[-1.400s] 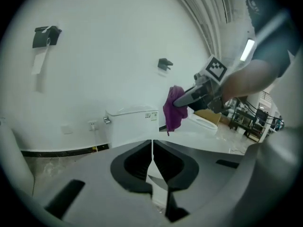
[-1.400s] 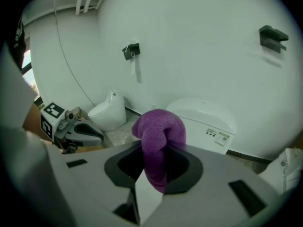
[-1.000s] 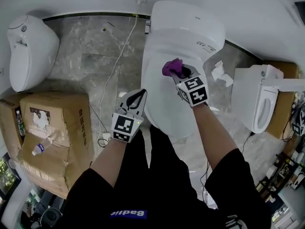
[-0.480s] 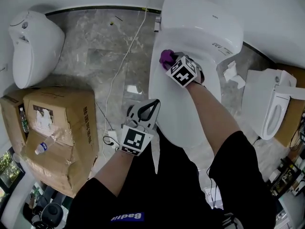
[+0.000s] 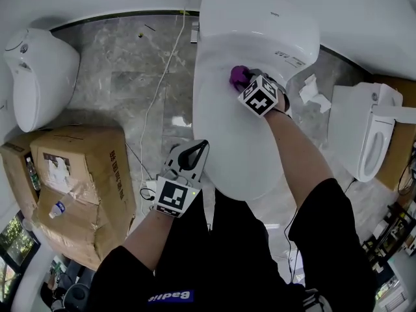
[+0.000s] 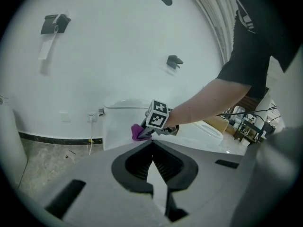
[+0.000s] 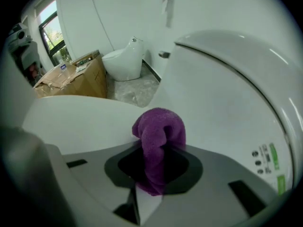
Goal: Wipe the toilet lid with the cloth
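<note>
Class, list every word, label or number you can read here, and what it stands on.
"Badlie", as far as it reads: on the black shirt.
Too small to read: the print on the cardboard box; the brand mark and stickers on the toilet.

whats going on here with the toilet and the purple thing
A person stands over a white toilet with a gripper in each hand. The right gripper is shut on a purple cloth and holds it against the closed toilet lid, towards its back end near the tank. The left gripper hangs off the lid's left side with its fingers together, holding nothing. It looks like the lid is being wiped with the right gripper alone.
</note>
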The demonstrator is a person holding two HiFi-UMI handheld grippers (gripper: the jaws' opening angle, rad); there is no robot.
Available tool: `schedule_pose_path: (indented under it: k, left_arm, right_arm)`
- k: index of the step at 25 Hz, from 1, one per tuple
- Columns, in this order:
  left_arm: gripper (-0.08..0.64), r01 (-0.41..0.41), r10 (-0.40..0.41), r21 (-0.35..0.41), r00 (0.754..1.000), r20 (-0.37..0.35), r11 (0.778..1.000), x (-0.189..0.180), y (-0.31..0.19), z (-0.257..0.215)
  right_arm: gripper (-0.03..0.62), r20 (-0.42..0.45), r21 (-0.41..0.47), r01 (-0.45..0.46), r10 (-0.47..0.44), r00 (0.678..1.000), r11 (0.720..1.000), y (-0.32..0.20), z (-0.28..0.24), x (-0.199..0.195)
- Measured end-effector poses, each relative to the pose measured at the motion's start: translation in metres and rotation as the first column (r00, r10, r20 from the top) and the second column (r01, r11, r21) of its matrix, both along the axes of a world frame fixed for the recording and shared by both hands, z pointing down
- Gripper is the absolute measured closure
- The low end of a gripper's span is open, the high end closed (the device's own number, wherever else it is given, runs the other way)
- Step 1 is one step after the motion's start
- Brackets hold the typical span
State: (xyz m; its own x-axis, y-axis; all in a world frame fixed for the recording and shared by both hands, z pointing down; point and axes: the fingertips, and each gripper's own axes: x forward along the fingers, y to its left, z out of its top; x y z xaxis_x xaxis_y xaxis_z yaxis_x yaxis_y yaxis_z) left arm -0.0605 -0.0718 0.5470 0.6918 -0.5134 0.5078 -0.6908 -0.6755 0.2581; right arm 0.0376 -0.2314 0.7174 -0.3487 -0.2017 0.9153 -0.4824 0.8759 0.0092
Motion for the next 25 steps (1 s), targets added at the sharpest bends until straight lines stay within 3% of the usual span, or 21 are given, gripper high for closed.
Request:
schedule_pose_path:
  k: [7, 12, 15, 25]
  left_arm:
    - [0.545, -0.037, 0.037, 0.007, 0.999, 0.001, 0.999, 0.014, 0.005, -0.005]
    - [0.545, -0.052, 0.052, -0.001, 0.999, -0.002, 0.999, 0.017, 0.013, -0.008]
    - [0.545, -0.063, 0.063, 0.001, 0.998, -0.005, 0.998, 0.014, 0.021, -0.012]
    - [0.545, -0.051, 0.052, 0.014, 0.999, -0.014, 0.999, -0.033, 0.044, -0.030]
  right_arm:
    - [0.514, -0.098, -0.006, -0.171, 0.170, 0.981, 0.985, 0.015, 0.005, 0.120]
    - [0.514, -0.116, -0.001, -0.228, 0.227, 0.967, 0.974, 0.030, -0.001, 0.146]
    - [0.514, -0.086, 0.001, -0.210, 0.210, 0.974, 0.978, 0.035, -0.007, 0.115]
    - [0.514, 0.032, 0.021, 0.006, -0.007, 0.999, 1.000, 0.047, -0.026, -0.071]
